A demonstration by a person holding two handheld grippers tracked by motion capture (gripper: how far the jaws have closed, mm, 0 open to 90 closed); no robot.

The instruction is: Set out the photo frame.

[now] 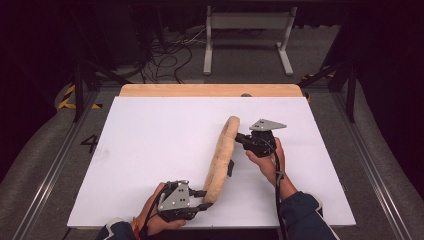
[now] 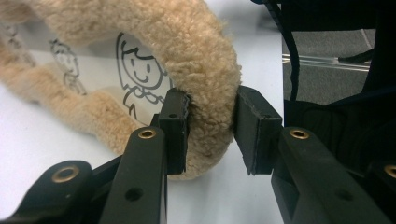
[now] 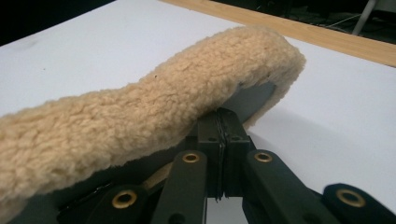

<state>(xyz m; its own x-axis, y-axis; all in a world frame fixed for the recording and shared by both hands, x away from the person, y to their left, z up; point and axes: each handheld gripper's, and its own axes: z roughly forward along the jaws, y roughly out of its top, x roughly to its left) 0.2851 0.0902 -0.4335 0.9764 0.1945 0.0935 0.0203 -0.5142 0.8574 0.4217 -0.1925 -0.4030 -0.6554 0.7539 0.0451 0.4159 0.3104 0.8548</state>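
fleece first: a long tan curved band of curly fleece with a thin flat panel inside it (image 1: 221,157) stands on edge, running from lower centre up to right of centre in the high view, over the white sheet-covered table (image 1: 150,145). it looks lifted or tilted off the surface, contact with the table hard to tell.

left gripper (image 1: 204,199) sits at bottom centre-left of the high view, held in the person's left hand (image 1: 152,212), pointing right at the lower end of the fleece band. in the left gripper view the fleece (image 2: 196,70) arcs from upper left to centre; both black pads (image 2: 173,126) press on the fleece rim from either side, so it is clamped on the fleece. inside the fleece loop a pale panel shows a line drawing of a smiling cartoon figure (image 2: 140,77).

right gripper (image 1: 240,137) is right of centre in the high view, in the person's right hand (image 1: 270,160), grey triangular plate (image 1: 267,124) on top, jaws aimed left at the upper end of the band. in the right gripper view the jaws meet almost flat at lower centre, pinching the thin grey inner panel's edge (image 3: 254,95) just under the fleece (image 3: 154,107); clenched on it.

wooden table edge (image 1: 210,90) shows along the far side of the sheet; white metal frame legs (image 1: 248,40) and loose cables (image 1: 172,55) on the floor at top centre.
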